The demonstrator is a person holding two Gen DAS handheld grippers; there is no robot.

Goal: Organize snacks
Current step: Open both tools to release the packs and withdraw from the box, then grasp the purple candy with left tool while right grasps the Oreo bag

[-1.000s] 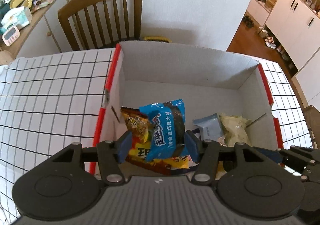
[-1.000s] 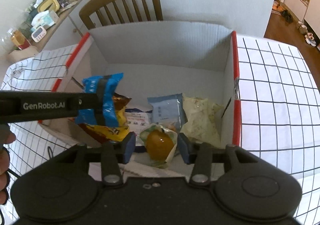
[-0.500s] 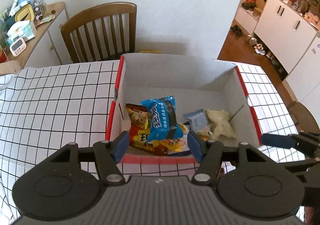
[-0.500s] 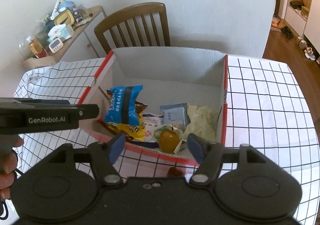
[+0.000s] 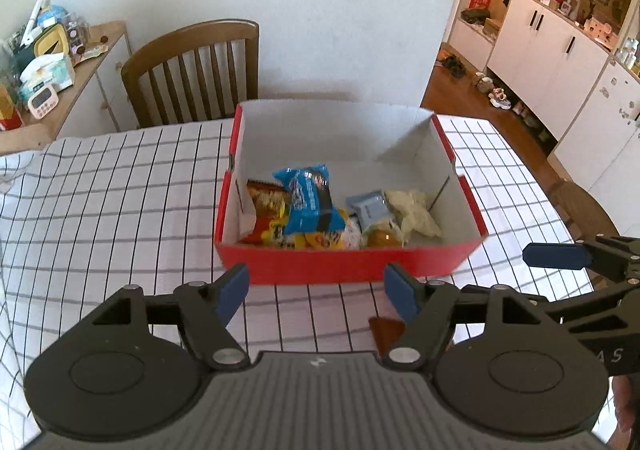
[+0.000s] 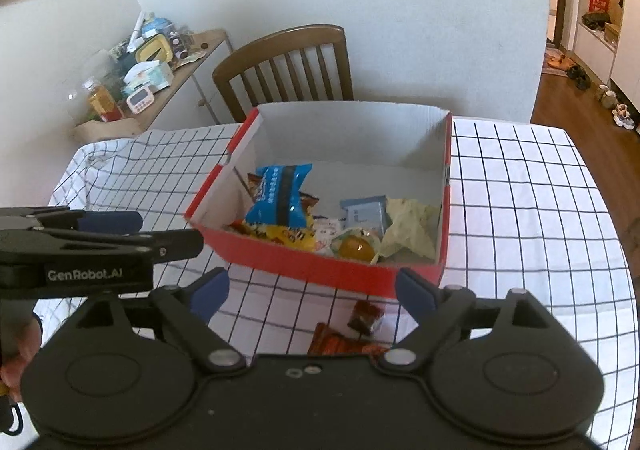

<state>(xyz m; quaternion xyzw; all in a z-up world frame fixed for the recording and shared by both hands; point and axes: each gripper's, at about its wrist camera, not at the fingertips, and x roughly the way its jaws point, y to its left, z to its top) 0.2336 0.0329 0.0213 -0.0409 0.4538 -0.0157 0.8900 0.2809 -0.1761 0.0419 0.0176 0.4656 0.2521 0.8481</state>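
Before one box (image 6: 320, 270), two snacks (image 6: 366, 314)

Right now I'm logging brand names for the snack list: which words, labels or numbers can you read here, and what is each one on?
"GenRobot.AI": white letters on the side of the left tongs, seen in the right wrist view.
Blue snack bag: white characters on it, too blurred to read.
Red and yellow snack bags in the red box: print too small to read.
Small clock on the side shelf: display unreadable.
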